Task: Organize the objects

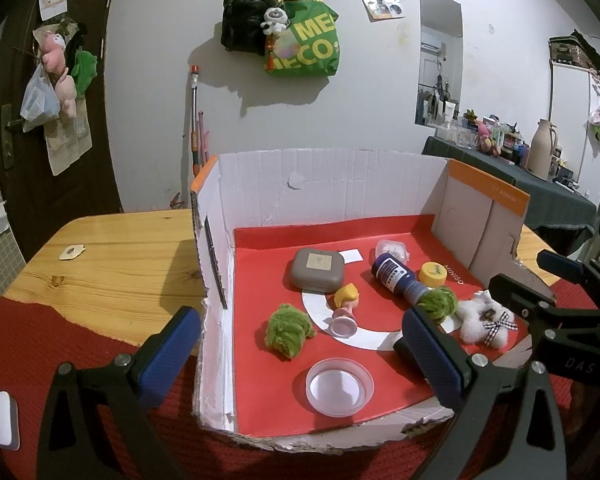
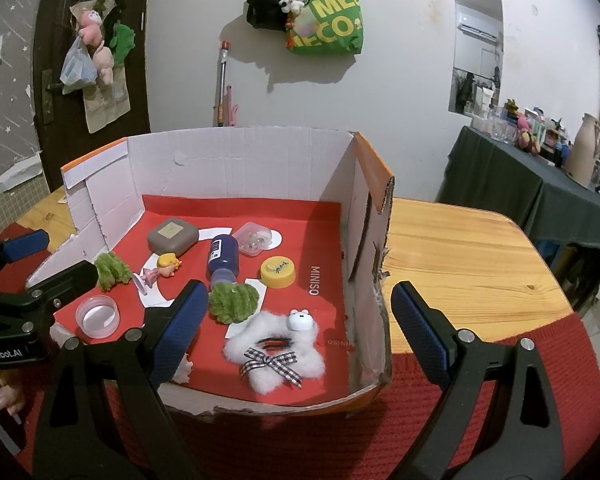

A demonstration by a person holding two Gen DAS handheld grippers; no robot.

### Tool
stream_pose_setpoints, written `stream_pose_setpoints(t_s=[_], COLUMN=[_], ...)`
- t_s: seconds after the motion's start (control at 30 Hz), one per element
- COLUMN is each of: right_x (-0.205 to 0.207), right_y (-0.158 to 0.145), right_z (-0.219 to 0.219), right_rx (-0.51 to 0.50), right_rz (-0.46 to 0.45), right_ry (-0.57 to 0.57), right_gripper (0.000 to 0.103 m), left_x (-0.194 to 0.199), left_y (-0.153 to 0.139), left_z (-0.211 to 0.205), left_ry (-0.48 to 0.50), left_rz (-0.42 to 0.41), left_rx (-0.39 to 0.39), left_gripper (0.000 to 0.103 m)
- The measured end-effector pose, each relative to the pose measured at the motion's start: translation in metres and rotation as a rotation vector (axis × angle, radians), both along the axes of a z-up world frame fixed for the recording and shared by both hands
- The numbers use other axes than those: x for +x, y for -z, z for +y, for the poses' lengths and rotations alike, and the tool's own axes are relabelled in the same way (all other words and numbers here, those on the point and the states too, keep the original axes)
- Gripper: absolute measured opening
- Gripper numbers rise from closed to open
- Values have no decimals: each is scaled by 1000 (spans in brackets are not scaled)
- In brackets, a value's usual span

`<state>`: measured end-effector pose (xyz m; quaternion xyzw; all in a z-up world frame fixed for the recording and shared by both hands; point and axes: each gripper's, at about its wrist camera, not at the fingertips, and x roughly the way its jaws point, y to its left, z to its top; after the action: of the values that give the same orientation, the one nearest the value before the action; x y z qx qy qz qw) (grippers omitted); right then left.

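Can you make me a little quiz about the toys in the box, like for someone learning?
1. True or false: the blue bottle stands upright in the cardboard box.
2. How many fuzzy green pieces lie in the box?
3. What sits nearest the box's front edge: A) yellow cap, B) clear round lid, C) grey case?

Key:
1. False, it lies on its side.
2. Two.
3. B. Both the left hand-held gripper and the right hand-held gripper are open and empty.

Blue bottle (image 2: 222,258) on its side betw grey case (image 2: 173,235) & yellow cap (image 2: 278,271) (all in box (image 2: 236,160))
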<state>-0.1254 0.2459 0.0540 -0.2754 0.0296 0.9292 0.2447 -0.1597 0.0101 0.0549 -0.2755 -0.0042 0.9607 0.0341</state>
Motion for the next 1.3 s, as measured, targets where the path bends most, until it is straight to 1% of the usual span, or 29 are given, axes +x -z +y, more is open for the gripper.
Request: stream_pose_setpoints(t_s=[0.7,0.93,1.07,1.2,1.3], right_x=[2,5,16,34,47], right_y=[-1,-2,-9,-15,-12], right_z=[0,2,-3,-13,-21], right_rx=[10,1,-6,-39,-69], right_rz=[2,-3,-11,-5,-26], right_ry=[4,22,44,46,45], right_gripper=[94,94,94,94,94], left_x=[1,7,15,33,46], left_y=[0,-7,-15,-21,-21], left_z=[0,-3,-6,-6,-6], left_ry=[-4,-25,-10,-13,-4], left_rz=[1,27,18,16,-4], left_rx=[2,8,44,15,20], left_gripper=[103,103,103,103,103])
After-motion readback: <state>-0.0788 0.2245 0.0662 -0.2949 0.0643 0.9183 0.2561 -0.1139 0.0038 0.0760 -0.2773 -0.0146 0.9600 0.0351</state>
